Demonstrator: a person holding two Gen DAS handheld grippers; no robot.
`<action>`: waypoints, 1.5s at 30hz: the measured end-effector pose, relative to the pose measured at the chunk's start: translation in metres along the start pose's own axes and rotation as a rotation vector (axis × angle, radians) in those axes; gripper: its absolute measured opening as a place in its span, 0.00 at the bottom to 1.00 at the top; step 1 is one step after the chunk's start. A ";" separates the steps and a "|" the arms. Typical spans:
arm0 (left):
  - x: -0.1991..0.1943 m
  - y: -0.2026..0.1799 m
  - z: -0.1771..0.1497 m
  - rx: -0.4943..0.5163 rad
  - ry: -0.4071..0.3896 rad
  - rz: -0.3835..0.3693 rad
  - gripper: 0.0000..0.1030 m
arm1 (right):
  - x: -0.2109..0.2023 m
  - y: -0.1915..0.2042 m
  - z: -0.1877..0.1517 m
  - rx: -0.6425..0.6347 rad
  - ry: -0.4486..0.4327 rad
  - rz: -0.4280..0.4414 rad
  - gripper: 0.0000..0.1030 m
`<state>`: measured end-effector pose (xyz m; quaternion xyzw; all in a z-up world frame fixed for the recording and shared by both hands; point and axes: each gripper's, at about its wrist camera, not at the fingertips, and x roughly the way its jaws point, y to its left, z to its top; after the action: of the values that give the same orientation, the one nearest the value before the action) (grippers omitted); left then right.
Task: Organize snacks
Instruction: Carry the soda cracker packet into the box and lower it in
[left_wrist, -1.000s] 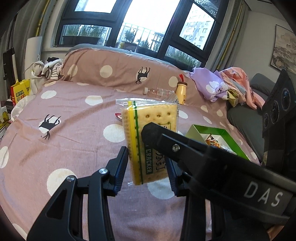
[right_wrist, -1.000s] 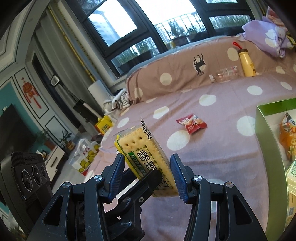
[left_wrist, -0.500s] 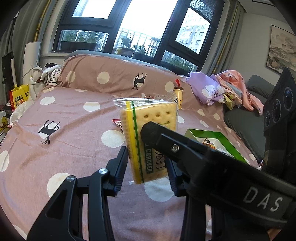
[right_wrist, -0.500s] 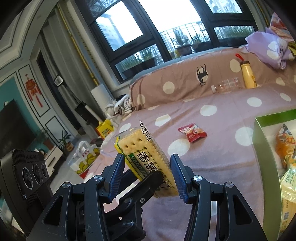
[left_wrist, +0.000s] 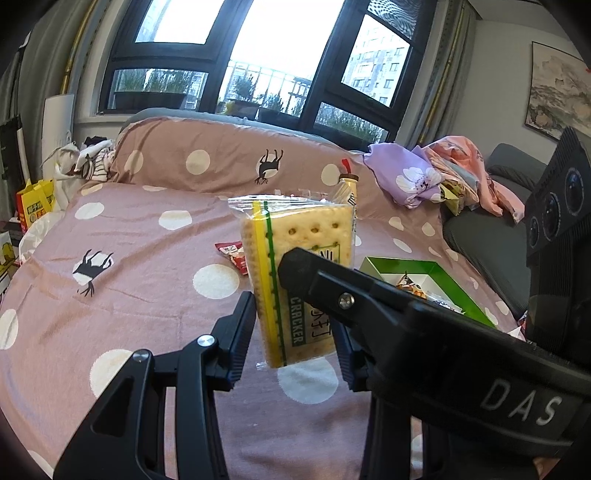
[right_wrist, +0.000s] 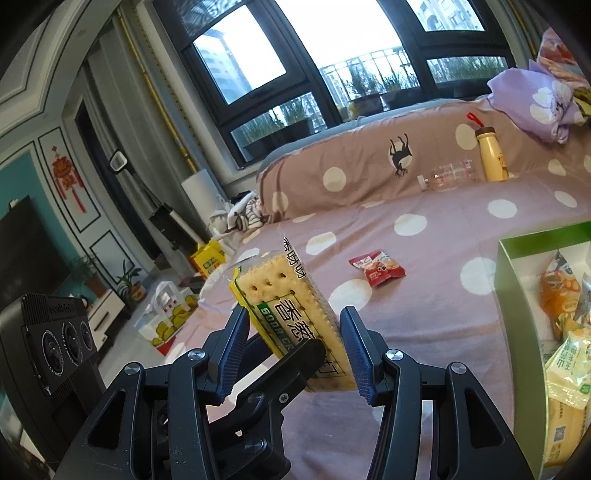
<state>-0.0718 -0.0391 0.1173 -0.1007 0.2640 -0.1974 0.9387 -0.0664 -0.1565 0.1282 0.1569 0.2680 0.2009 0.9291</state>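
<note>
The left gripper (left_wrist: 293, 321) has its fingers closed in on the soda cracker pack (left_wrist: 314, 229), one against each long edge as far as I can see. It holds the pack upright in the air above the spotted bedspread (left_wrist: 147, 258). Over the last second the spacing of the fingers hasn't altered. The bed has sunk lower in both views, so the pack has been lifted and tipped up a little.

The small red snack packet (right_wrist: 376, 267) lies alone on the bedspread beyond the pack.

The right gripper (right_wrist: 293, 321) is likewise closed on the same pack from the other side, its pads against the flanks. I can't tell which of the two carries the weight. It looks like a hand-over held mid-air, nobody having let go.

The green box (right_wrist: 504, 288), already holding several snacks, sits to the right, and the crackers are not yet in it.
</note>
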 end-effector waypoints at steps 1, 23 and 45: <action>0.001 -0.002 0.001 0.003 0.001 -0.005 0.38 | -0.002 -0.001 0.001 0.000 -0.002 -0.002 0.53; 0.064 -0.122 0.031 0.199 0.093 -0.183 0.39 | -0.078 -0.108 0.036 0.209 -0.119 -0.141 0.53; 0.140 -0.204 0.008 0.289 0.357 -0.311 0.39 | -0.114 -0.219 0.022 0.540 -0.068 -0.295 0.53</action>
<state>-0.0228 -0.2820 0.1206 0.0312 0.3758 -0.3894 0.8404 -0.0791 -0.4032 0.1076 0.3642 0.3006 -0.0200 0.8813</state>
